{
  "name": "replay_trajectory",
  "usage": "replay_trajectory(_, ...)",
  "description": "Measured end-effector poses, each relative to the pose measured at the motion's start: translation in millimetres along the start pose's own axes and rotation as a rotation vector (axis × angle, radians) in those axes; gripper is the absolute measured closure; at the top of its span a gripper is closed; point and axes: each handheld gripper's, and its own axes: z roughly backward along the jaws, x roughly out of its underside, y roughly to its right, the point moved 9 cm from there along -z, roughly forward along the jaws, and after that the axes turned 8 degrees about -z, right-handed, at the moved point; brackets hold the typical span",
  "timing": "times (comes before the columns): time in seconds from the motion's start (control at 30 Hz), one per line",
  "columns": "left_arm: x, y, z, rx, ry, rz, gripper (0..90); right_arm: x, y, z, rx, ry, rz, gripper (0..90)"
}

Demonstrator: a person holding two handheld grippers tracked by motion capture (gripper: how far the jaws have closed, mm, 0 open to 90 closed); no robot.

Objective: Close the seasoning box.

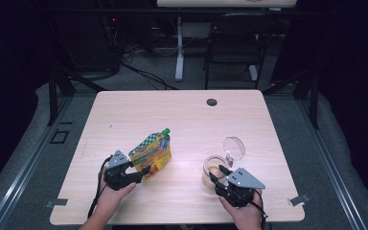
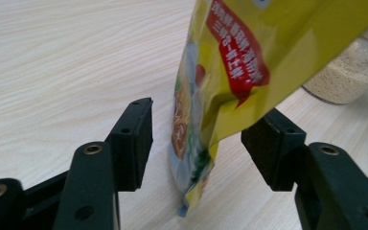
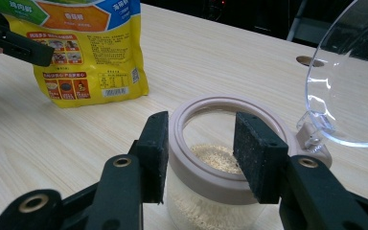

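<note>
A yellow spouted food pouch stands upright on the table, left of centre. My left gripper is open, its jaws either side of the pouch's bottom corner with a gap on each side. A clear jar with a pale rim holds some beige grains, and its hinged clear lid is flipped up. My right gripper straddles the near left part of the rim. One pad is at the outside of the rim and the other pad is over the opening, wide apart. The pouch stands beyond the jar.
The light wooden table has a cable hole near its far edge. The jar stands close behind the pouch from the left gripper's side. A chair and a desk leg stand on the floor beyond the table.
</note>
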Motion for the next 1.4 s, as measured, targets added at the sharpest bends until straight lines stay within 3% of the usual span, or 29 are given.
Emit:
replay_trajectory(0.53, 6.1, 0.2, 21.8, -0.007, -0.003, -0.005, 40.8, 0.5, -2.1, -1.6, -0.023, -0.006, -0.007, 52.6)
replay_trajectory(0.9, 16.3, -5.2, 36.6, -0.038, -0.017, -0.042, 39.9, -0.9, -3.2, -0.6, -0.054, -0.008, -0.016, 49.2)
replay_trajectory(1.13, 20.0, -8.8, 37.6, -0.061, -0.004, -0.037, 43.8, -0.9, -3.8, -0.4, -0.072, -0.027, -0.03, 46.2)
replay_trajectory(1.4, 19.1, -7.9, 35.1, -0.053, 0.001, -0.033, 40.0, -0.1, 1.0, 4.3, -0.062, -0.042, -0.034, 45.6)
